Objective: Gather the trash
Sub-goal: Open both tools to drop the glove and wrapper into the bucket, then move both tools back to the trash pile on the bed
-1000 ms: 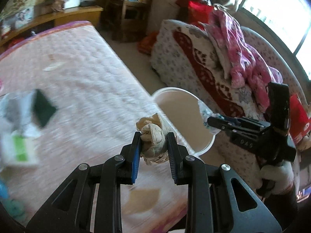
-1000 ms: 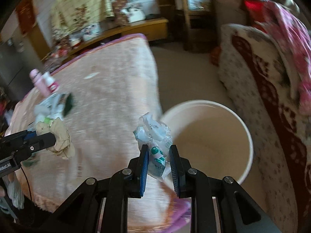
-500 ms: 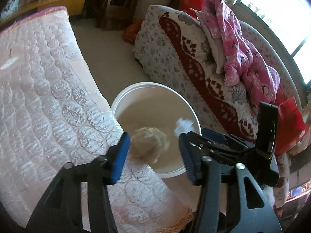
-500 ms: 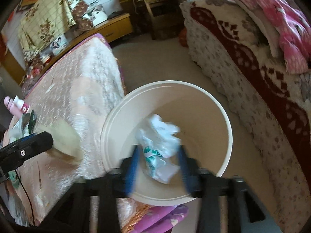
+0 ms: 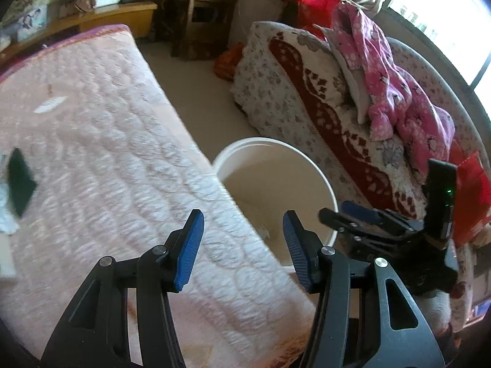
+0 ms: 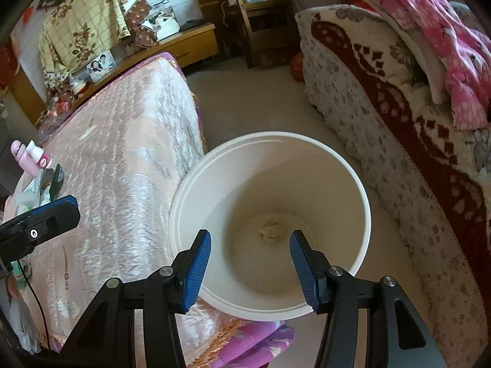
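A white bucket stands on the floor between the bed and the sofa; it also shows in the left wrist view. A crumpled beige wad lies at its bottom. My right gripper is open and empty, right over the bucket's mouth. My left gripper is open and empty, over the bed's edge beside the bucket. More trash lies on the bed at the far left, with a dark green packet among it.
The pink quilted bed fills the left. A patterned sofa with pink clothes stands right of the bucket. Pink bottles stand by the trash. A wooden cabinet and shelf stand at the back.
Both grippers opened and let go of their trash, the beige wad and the white wrapper, over the bucket. The left gripper then swung back left toward the bed.
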Demonstrator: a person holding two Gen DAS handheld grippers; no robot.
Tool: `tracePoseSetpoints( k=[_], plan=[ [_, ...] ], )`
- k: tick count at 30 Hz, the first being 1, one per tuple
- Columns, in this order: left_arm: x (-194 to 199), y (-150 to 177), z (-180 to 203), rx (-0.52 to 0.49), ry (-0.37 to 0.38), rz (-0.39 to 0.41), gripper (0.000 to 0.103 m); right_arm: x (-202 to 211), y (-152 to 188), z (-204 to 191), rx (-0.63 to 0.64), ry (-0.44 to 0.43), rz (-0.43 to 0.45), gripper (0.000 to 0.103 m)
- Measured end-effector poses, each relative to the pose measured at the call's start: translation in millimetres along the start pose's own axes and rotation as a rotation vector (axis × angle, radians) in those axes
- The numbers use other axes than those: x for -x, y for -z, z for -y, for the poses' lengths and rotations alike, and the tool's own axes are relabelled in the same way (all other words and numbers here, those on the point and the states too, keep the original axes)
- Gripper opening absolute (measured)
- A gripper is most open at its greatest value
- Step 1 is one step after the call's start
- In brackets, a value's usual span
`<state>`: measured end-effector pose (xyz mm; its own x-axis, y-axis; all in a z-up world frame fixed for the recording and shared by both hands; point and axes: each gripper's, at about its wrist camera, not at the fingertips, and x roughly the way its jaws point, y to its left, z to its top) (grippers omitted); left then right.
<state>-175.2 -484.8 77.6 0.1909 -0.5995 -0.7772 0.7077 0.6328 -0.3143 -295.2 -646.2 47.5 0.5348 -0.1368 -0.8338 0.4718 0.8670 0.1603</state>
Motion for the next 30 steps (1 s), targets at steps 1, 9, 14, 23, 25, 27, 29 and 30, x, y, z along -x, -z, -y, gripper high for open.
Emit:
tracePoseSetpoints(
  k=[1, 9, 14, 23, 25, 27, 29, 30],
  plan=[
    [4, 2, -2, 0.0, -0.007, 0.009, 0.052, 3, -1, -3, 0.007, 0.001, 0.006, 0.052],
    [47, 13, -23, -0.007, -0.108, 0.095, 0.052, 32, -9, -38, 0.069, -0.007, 0.057, 0.059],
    [74, 24, -43, 0.024, -0.155, 0.133, 0.052, 52, -13, -73, 0.119, -0.034, 0.092, 0.061],
    [120, 47, -77, 0.061, -0.247, 0.184, 0.052, 69, -14, -136, 0.213, -0.092, 0.122, 0.065],
    [131, 52, -85, 0.072, -0.262, 0.196, 0.052, 71, -13, -153, 0.235, -0.108, 0.125, 0.065],
    [142, 59, -95, 0.086, -0.282, 0.208, 0.052, 70, -11, -167, 0.25, -0.124, 0.121, 0.066],
    [151, 64, -102, 0.092, -0.3, 0.218, 0.052, 69, -8, -183, 0.271, -0.143, 0.114, 0.066],
    [157, 68, -108, 0.098, -0.315, 0.227, 0.052, 68, -7, -188, 0.279, -0.148, 0.112, 0.066]
  ],
)
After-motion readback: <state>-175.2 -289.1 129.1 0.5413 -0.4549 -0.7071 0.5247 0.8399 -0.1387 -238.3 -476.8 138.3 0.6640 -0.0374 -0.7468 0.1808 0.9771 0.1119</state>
